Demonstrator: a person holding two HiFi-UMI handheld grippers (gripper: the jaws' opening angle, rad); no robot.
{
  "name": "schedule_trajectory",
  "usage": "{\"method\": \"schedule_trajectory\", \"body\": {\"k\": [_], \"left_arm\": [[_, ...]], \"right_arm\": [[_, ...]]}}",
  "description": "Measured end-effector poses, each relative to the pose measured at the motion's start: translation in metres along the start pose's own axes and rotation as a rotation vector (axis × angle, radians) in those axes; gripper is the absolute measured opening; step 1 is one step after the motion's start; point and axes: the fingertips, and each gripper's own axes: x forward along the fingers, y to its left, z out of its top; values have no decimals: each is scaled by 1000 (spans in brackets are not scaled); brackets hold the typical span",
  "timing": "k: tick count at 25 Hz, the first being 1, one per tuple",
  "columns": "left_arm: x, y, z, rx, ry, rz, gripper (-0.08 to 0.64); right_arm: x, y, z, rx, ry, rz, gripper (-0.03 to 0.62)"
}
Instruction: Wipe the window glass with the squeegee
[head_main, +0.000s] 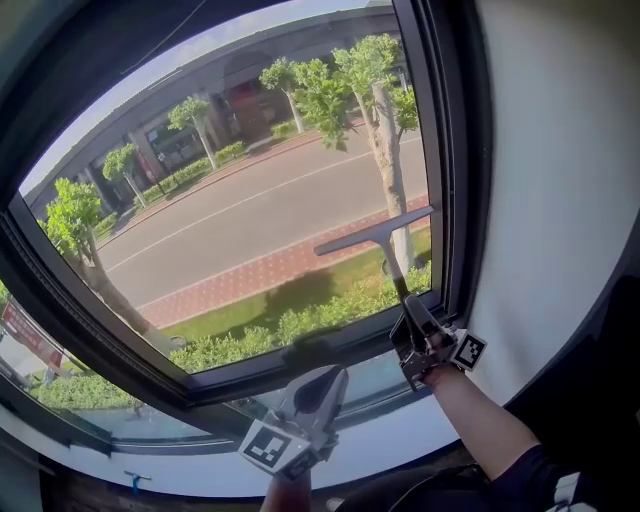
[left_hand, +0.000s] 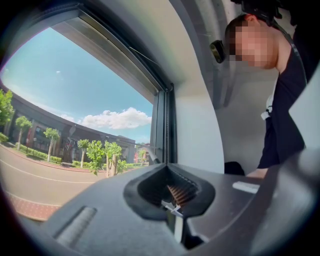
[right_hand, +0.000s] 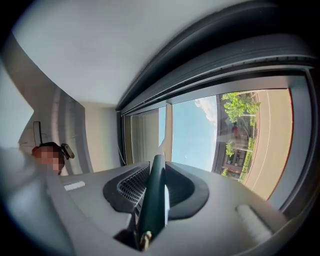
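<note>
Grey left tool low by sill, jaws pressed together, nothing between. Right tool clamped tight on dark green handle of squeegee; blade lies against window glass, lower right, near frame.

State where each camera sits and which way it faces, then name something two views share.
Head view: on the person's head, facing down at window glass; shows left gripper, right gripper, forearm.
Left gripper view: on that gripper, along its shut jaws toward the window frame and sky; person's torso at right.
Right gripper view: on that gripper, along the clamped squeegee toward the glass; person's head at left.
Shared: head and right gripper views both show the squeegee.
</note>
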Motion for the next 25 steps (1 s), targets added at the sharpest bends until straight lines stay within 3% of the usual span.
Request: {"method": "schedule_trajectory", "body": {"k": [25], "left_arm": [[3, 0, -9, -19, 30, -8, 3]], "right_arm": [[-87, -53, -21, 51, 22, -191, 98]]}}
